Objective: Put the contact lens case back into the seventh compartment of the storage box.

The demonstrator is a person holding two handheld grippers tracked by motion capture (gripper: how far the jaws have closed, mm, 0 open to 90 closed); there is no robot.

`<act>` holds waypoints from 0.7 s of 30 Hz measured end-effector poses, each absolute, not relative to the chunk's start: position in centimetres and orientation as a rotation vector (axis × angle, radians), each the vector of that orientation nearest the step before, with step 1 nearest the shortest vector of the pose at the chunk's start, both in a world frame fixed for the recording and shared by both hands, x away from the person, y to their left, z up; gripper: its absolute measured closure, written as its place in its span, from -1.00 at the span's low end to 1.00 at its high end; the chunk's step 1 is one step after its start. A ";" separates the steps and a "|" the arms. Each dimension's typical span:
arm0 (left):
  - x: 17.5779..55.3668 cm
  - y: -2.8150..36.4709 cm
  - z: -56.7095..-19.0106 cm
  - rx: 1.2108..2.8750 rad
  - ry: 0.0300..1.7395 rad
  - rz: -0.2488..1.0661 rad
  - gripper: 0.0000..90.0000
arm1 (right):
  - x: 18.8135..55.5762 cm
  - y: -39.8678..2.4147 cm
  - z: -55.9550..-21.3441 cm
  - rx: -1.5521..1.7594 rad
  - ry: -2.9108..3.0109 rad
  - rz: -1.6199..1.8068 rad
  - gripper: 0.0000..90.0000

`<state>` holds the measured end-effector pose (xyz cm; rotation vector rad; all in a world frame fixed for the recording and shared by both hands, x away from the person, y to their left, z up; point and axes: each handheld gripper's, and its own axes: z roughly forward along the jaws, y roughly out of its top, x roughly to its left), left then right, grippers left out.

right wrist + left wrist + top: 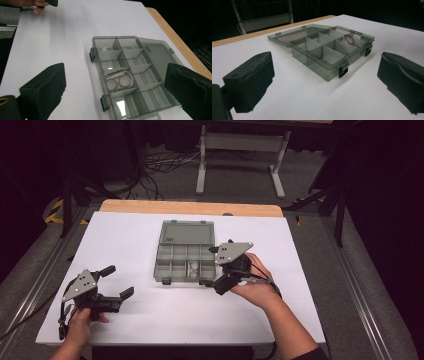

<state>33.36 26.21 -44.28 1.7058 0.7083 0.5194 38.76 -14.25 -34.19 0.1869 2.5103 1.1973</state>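
A smoky grey clear organiser box (172, 262) lies open mid-table, its lid (187, 233) folded flat behind it. One front compartment holds two small metal rings (192, 266). My right gripper (216, 268) hovers at the box's right end, open, jaws pointing left with nothing between them. In the right gripper view its gripper (116, 91) frames the box (130, 53) and the rings (118, 81). My left gripper (118, 280) rests open at the front left, apart from the box. In the left gripper view its gripper (325, 80) faces the box (322, 53) and the rings (349, 41).
The white tabletop (150, 315) has a wooden strip (190, 208) along its far edge. Two black latches (343, 70) hang on the box's front wall. A metal frame (242, 150) and cables lie on the floor beyond the table.
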 end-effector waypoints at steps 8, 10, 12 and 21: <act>33.4 26.2 -44.3 1.706 0.709 0.519 -0.96 | 37.4 -16.0 -34.4 0.243 2.462 1.275 -0.90; 33.4 26.2 -44.3 1.706 0.709 0.519 -0.96 | 37.0 -16.5 -34.6 0.262 2.452 1.292 -0.90; 33.4 26.2 -44.3 1.707 0.708 0.519 -0.96 | 36.8 -16.8 -34.8 0.275 2.446 1.299 -0.90; 33.4 26.1 -44.3 1.705 0.706 0.520 -0.96 | 35.9 -18.7 -36.4 0.361 2.412 1.339 -0.90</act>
